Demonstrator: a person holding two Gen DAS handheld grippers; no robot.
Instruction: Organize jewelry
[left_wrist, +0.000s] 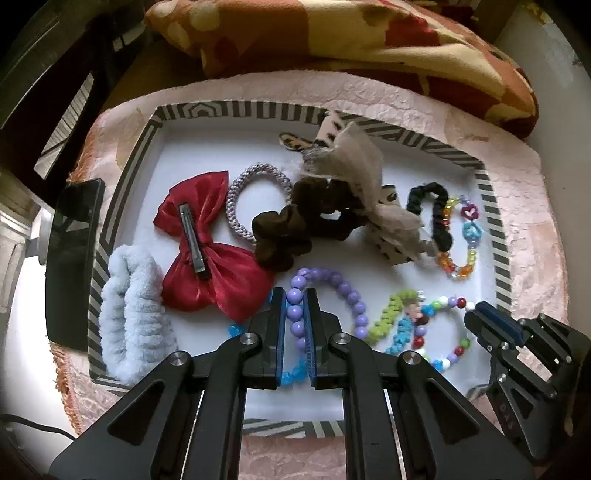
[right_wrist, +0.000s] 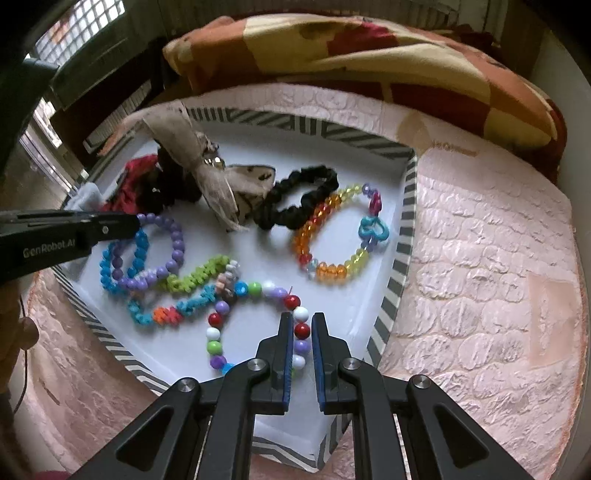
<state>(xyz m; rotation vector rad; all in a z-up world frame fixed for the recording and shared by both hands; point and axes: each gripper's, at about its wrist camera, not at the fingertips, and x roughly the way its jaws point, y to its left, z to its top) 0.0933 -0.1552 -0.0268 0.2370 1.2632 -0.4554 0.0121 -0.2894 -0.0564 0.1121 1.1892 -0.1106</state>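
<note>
- Left gripper (left_wrist: 295, 295) clenched on the purple bead bracelet (left_wrist: 351, 295), pads either side of its left run of beads, inside the striped tray (left_wrist: 122, 192).
- Right gripper (right_wrist: 300, 319) clenched on the multicolour bead bracelet (right_wrist: 255, 288), red and white beads between the pads, near the tray's right wall.
- Both bracelets lie on the white tray floor, beside a blue bead bracelet (right_wrist: 140, 254) and a green-and-blue flower-bead one (right_wrist: 199, 277).
- Red bow clip (left_wrist: 207, 243), scrunchies and an orange-yellow bracelet (right_wrist: 325, 236) share the tray.
</note>
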